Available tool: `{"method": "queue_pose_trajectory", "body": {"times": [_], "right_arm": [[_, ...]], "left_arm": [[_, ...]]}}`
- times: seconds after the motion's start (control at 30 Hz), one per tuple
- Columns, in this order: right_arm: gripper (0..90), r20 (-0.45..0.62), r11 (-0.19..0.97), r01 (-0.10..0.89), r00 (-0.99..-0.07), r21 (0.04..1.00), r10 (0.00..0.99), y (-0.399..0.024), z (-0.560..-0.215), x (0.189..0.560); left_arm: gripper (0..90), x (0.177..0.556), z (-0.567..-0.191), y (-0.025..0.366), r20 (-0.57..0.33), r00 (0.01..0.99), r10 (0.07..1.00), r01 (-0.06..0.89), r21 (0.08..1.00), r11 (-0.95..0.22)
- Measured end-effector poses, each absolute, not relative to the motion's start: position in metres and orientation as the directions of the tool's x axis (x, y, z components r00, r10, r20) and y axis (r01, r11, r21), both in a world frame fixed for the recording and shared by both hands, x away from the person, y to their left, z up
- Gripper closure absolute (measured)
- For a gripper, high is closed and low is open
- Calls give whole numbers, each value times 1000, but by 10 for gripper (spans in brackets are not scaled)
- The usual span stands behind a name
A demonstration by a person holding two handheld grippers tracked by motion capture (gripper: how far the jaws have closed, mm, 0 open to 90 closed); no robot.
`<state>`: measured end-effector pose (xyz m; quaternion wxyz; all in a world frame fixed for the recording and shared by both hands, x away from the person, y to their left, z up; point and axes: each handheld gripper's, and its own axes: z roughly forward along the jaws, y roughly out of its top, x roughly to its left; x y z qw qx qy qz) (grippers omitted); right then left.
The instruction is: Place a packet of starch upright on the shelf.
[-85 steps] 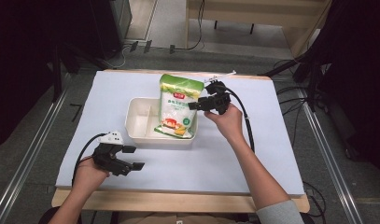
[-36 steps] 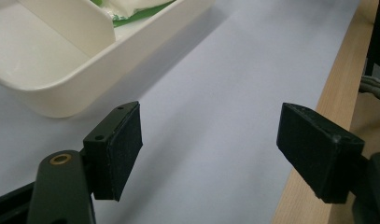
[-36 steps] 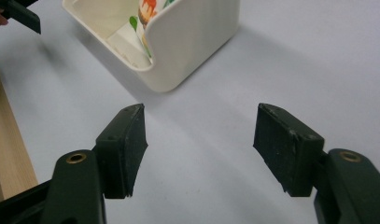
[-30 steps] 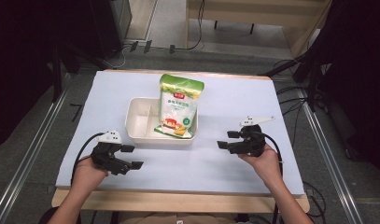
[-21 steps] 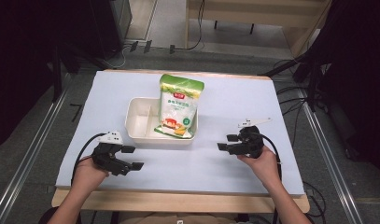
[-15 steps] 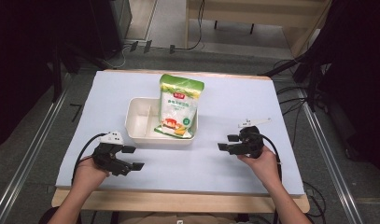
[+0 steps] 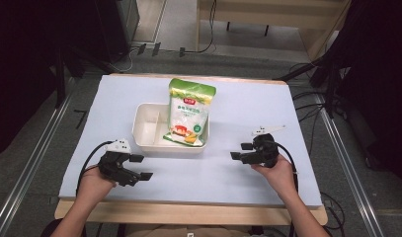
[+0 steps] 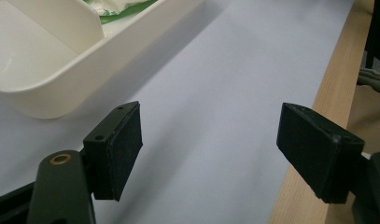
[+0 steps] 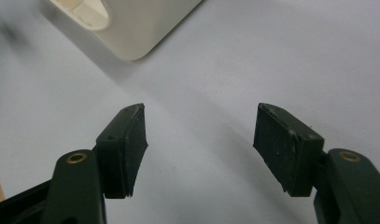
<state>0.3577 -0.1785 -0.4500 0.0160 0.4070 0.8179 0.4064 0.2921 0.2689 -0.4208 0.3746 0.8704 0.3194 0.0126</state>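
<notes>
On the pale blue table [image 7: 248, 113] a white divided tray [image 7: 150, 129] sits near the middle, and a green-and-white food pouch [image 7: 189, 112] lies in its right compartment, its lower end down in the tray and its green top leaning out over the far rim. The pouch looks like a soft, sealed film bag of some loose or powdery filling, so I judge it light to moderate in weight, limp rather than stiff, and glossy enough to slide between smooth pads; its body will probably sag and shift if pinched in the middle. The flat crimped seal along the green top, which stands clear of the tray, seems the best place to take hold, since it is thin, firmer than the belly and easy to reach. The left gripper [image 7: 139, 167] rests near the tray's near-left corner with its jaws spread wide over bare table and nothing between them; in the left gripper view the tray's rounded corner shows just beyond the pads [image 8: 127, 148]. The right gripper [image 7: 241, 151] sits well apart to the right of the tray, its jaws likewise wide open and empty.
</notes>
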Motion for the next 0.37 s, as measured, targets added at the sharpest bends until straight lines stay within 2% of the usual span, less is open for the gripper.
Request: {"method": "queue_pose_trajectory", "body": {"times": [0.37], "right_arm": [[344, 299, 345, 651, -671, 676, 679, -177, -452, 358]], "left_arm": [[230, 292, -421, 269, -218, 796, 565, 547, 660, -515]]}}
